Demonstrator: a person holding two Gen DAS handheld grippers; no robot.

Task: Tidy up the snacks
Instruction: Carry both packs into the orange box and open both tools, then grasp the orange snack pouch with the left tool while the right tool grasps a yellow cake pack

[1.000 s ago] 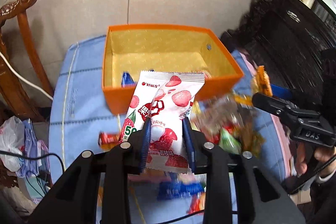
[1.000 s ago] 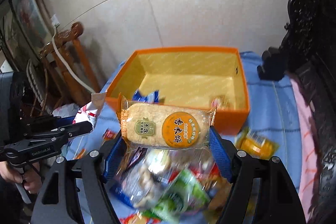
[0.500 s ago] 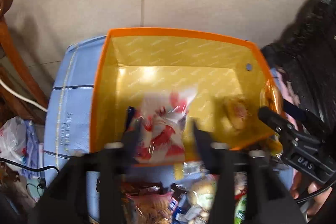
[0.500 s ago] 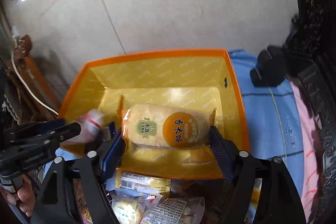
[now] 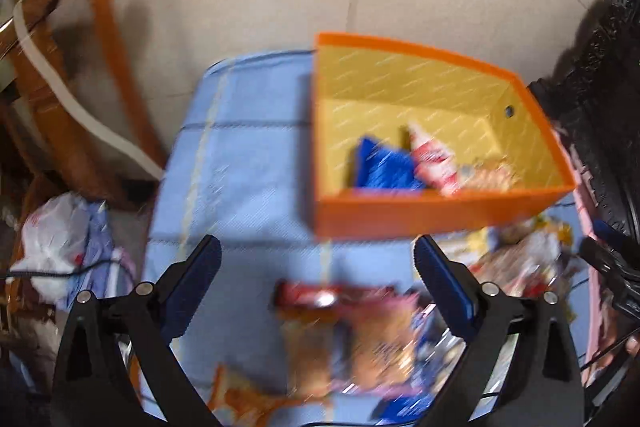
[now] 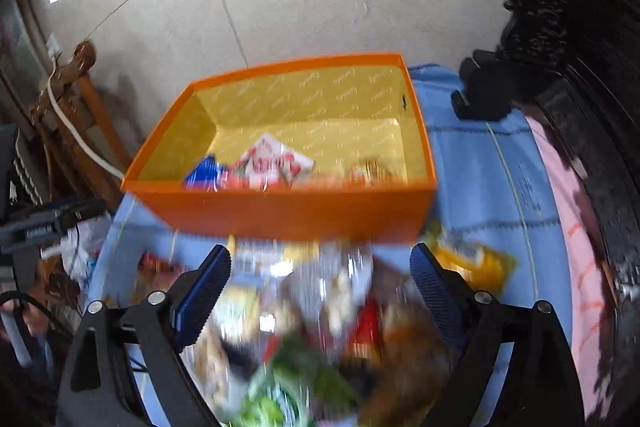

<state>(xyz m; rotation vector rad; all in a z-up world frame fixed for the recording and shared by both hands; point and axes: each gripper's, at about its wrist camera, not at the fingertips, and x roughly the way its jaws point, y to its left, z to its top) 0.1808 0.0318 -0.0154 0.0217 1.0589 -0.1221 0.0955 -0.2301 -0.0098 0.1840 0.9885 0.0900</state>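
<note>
An orange box point(image 5: 400, 215) with a yellow inside stands on a blue cloth point(image 5: 240, 187); it also shows in the right wrist view point(image 6: 280, 215). Inside lie a blue packet point(image 5: 384, 167), the red-and-white strawberry packet point(image 5: 434, 163) and the rice cracker packet point(image 5: 490, 179). My left gripper point(image 5: 318, 287) is open and empty, in front of the box and above a red packet point(image 5: 316, 299). My right gripper point(image 6: 320, 291) is open and empty over a blurred pile of loose snacks point(image 6: 320, 327).
A carved wooden chair point(image 5: 60, 67) with a white cord stands left of the cloth. Dark carved furniture point(image 6: 560, 27) lies on the right. A white plastic bag point(image 5: 52, 239) lies at the left. A yellow packet point(image 6: 476, 259) lies right of the pile.
Both grippers have let go of their packets inside the box, opened, and pulled back toward the snack pile. The left gripper has also swung left.
</note>
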